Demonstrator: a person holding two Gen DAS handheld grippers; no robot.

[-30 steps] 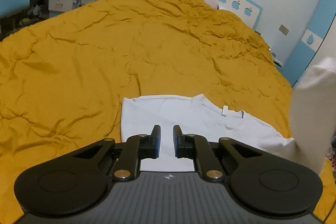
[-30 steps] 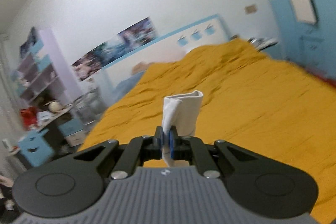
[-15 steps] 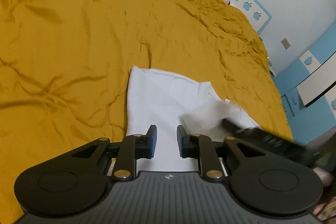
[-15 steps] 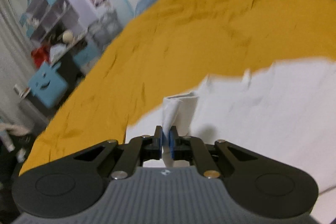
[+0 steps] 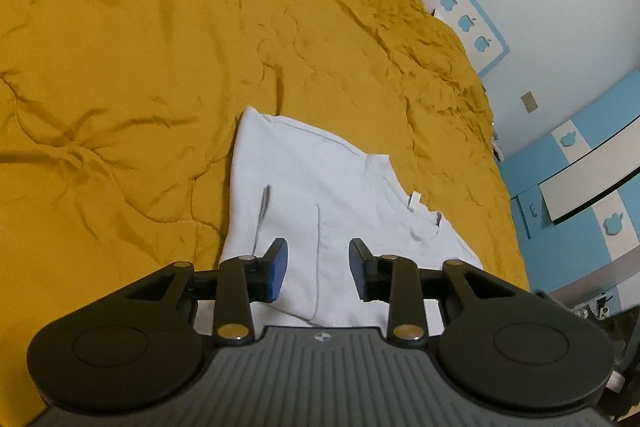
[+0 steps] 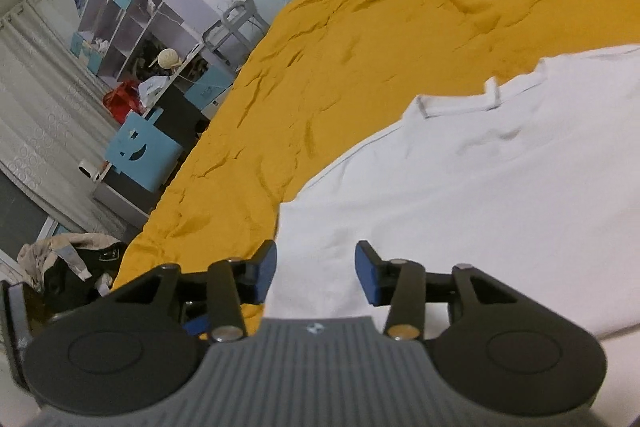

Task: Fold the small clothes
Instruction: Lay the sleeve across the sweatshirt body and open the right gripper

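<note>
A white T-shirt (image 5: 320, 187) lies flat on the mustard-yellow bed cover (image 5: 140, 47), its neckline with a small white tag toward the right. It also shows in the right wrist view (image 6: 480, 195), neckline at the top. My left gripper (image 5: 318, 269) is open and empty just above the shirt's near part. My right gripper (image 6: 316, 271) is open and empty over the shirt's left edge, where it meets the yellow cover (image 6: 380, 27).
A blue-and-white headboard (image 5: 472, 23) with apple cut-outs stands at the bed's far end. A blue cabinet (image 5: 580, 187) is at the right. Left of the bed in the right wrist view are shelves (image 6: 120, 23), a blue chair (image 6: 140, 155) and a heap of clothes (image 6: 68, 267).
My right gripper came down over the shirt, opened and let go of the white fabric it was pinching. My left gripper opened wider and tilted down over the shirt.
</note>
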